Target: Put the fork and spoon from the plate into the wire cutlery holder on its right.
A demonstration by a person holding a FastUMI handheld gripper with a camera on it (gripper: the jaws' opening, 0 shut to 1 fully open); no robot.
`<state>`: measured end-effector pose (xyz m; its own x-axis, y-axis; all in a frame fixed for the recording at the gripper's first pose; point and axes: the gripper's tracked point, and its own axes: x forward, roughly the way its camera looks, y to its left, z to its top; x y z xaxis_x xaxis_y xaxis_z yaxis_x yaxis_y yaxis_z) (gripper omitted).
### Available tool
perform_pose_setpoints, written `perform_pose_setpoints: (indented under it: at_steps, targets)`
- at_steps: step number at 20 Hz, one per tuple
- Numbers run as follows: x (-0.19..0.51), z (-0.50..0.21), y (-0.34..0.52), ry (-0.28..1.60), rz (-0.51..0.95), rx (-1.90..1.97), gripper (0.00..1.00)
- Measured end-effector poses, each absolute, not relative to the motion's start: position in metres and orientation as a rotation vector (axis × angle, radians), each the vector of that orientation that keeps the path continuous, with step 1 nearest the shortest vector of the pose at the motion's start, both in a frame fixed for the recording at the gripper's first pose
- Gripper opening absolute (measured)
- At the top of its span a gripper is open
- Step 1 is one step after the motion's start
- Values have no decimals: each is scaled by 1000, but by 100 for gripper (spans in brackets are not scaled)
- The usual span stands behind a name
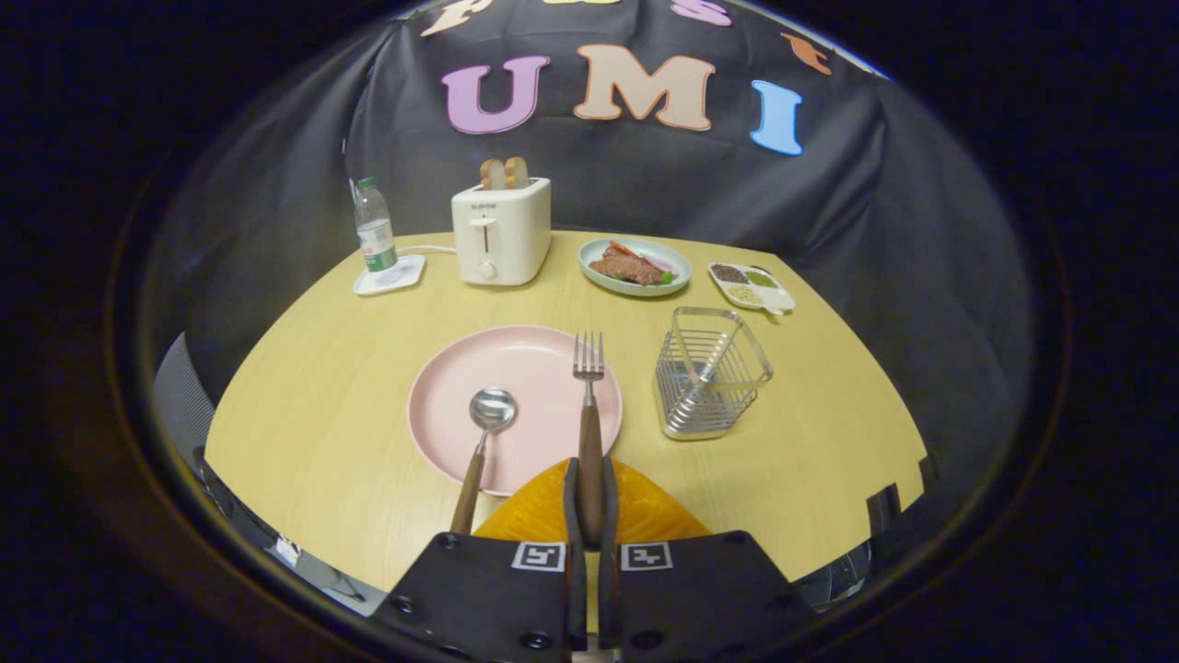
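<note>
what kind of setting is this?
Likely a mock dining table in a recording booth: toaster with bread, pink plate, wire cutlery holder, black cloth wall behind. The tongs are shut on the fork.

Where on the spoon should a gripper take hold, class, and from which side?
Grip the spoon on its wooden handle, coming from the near side, where the handle overhangs the pink plate rim. Its bowl lies flat on the plate, offering nothing to pinch. For now the gripper is shut on the fork handle.
</note>
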<state>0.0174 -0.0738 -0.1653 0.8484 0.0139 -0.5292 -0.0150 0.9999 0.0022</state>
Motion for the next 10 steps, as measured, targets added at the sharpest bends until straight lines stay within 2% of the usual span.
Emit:
perform_pose_setpoints:
  at_steps: [10]
  targets:
    - [27,-112,-122,620,-216,118,8]
